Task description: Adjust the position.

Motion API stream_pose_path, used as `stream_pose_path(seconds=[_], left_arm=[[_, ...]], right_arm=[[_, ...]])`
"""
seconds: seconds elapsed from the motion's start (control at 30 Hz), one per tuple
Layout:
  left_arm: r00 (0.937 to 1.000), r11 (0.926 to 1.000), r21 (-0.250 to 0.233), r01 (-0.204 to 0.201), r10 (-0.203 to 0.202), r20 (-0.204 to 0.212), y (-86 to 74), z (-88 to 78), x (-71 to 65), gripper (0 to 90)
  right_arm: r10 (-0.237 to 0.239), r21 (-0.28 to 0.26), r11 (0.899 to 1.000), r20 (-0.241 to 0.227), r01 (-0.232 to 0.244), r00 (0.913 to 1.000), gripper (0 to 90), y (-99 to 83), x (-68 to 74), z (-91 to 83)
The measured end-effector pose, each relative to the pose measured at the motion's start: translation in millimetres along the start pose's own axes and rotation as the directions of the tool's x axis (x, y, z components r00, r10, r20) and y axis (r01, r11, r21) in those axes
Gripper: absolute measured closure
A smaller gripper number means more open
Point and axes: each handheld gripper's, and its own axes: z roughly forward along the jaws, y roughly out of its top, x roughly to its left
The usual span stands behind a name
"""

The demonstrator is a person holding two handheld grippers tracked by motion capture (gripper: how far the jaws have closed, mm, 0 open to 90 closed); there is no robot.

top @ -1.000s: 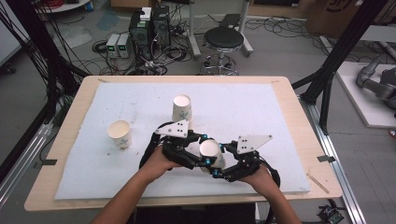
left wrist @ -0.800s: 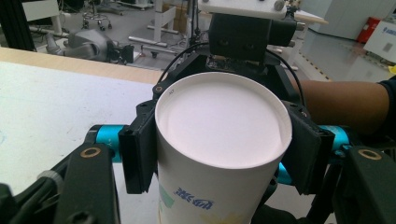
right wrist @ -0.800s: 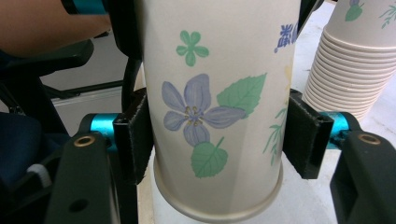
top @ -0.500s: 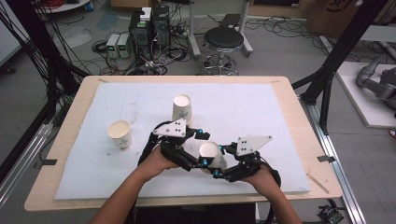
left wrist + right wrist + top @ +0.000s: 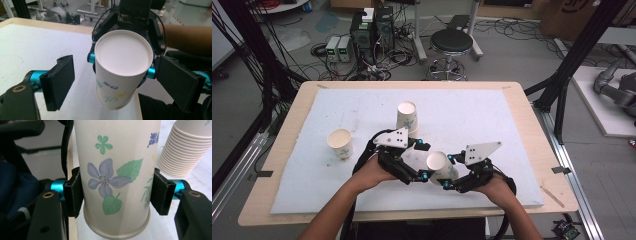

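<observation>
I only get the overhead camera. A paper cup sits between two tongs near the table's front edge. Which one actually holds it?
Observer: The right tongs. Their pads have just been closing and now press on both sides of the cup.
Operator: And the left ones?
Observer: The left tongs are not gripping. Their jaws have just been opening, and both pads stand clear of the cup, which is between them.
</observation>
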Motion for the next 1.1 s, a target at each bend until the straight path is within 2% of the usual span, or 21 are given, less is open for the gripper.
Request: stream_pose_path(seconds=[0.13,0.27,0.33,0.53,0.67,0.77,0.87,1.1], left_arm=[[1.0,0.9995,0.031,-0.003,0.003,-0.006,1.9,-0.1,-0.2,15.1],[0.9999,0.9971,0.076,-0.01,0.01,-0.003,3.7,0.7,-0.4,15.1],[0.9999,0.9938,0.11,-0.014,0.014,0.006,5.1,1.3,-0.2,15.1],[0.9998,0.9817,0.189,-0.019,0.017,0.011,6.1,5.1,0.4,15.3],[0.9998,0.9747,0.223,-0.018,0.016,0.01,4.2,9.0,0.3,15.5],[0.9997,0.9706,0.239,-0.023,0.021,0.011,3.8,11.3,0.5,15.7],[0.9996,0.9681,0.249,-0.025,0.021,0.017,3.4,13.7,0.3,16.6],[0.999,0.9612,0.275,-0.026,0.015,0.042,1.8,17.8,1.2,23.4]], right_arm=[[-0.031,0.051,0.998,-0.005,0.031,0.9995,37.1,9.6,-2.5,1.5],[-0.039,0.112,0.993,-0.017,0.041,0.9991,36.9,16.5,-3.5,3.7],[-0.044,0.15,0.988,-0.019,0.047,0.9988,36.7,18.6,-4.0,5.9],[-0.048,0.212,0.976,-0.03,0.054,0.9984,36.7,23.7,-5.0,12.1],[-0.063,0.252,0.965,-0.042,0.072,0.9971,36.7,27.2,-3.7,16.3],[-0.082,0.298,0.95,-0.045,0.092,0.9956,36.7,30.6,-2.1,20.0],[-0.092,0.35,0.931,-0.055,0.105,0.9943,36.7,35.3,-1.2,23.5],[-0.116,0.416,0.9,-0.066,0.133,0.9911,36.7,41.7,1.1,28.1]])
